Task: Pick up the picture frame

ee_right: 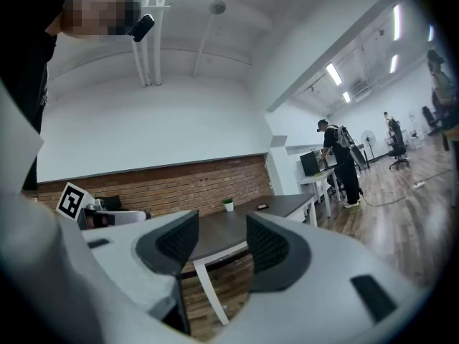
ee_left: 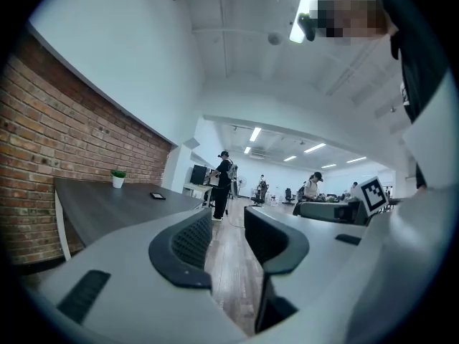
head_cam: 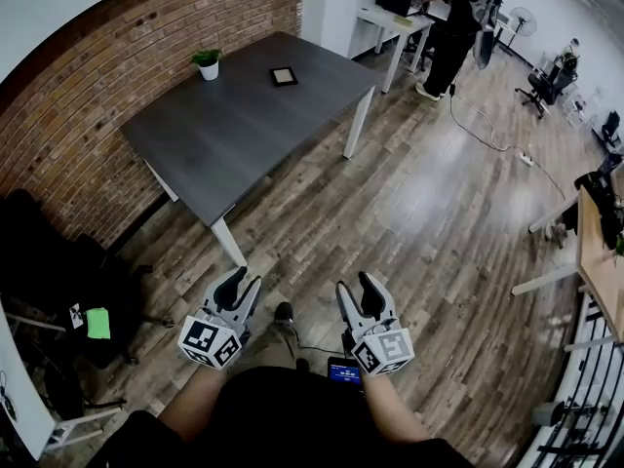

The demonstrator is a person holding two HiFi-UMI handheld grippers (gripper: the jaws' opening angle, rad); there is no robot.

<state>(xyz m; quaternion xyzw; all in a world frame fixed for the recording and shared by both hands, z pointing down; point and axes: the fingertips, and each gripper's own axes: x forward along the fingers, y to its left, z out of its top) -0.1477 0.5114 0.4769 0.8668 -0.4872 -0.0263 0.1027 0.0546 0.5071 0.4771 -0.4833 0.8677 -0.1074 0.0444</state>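
A small dark picture frame (head_cam: 284,76) lies flat on the far part of a dark grey table (head_cam: 244,115). It shows tiny in the left gripper view (ee_left: 157,196) and in the right gripper view (ee_right: 262,207). My left gripper (head_cam: 244,283) and right gripper (head_cam: 355,288) are held close to my body over the wooden floor, well short of the table. Both stand open with nothing between their jaws.
A small potted plant (head_cam: 208,63) stands on the table near the brick wall (head_cam: 117,76). A person (head_cam: 458,22) stands at a white desk (head_cam: 395,22) beyond the table. A cable and power strip (head_cam: 525,158) lie on the floor at right. Dark chairs (head_cam: 58,291) sit at left.
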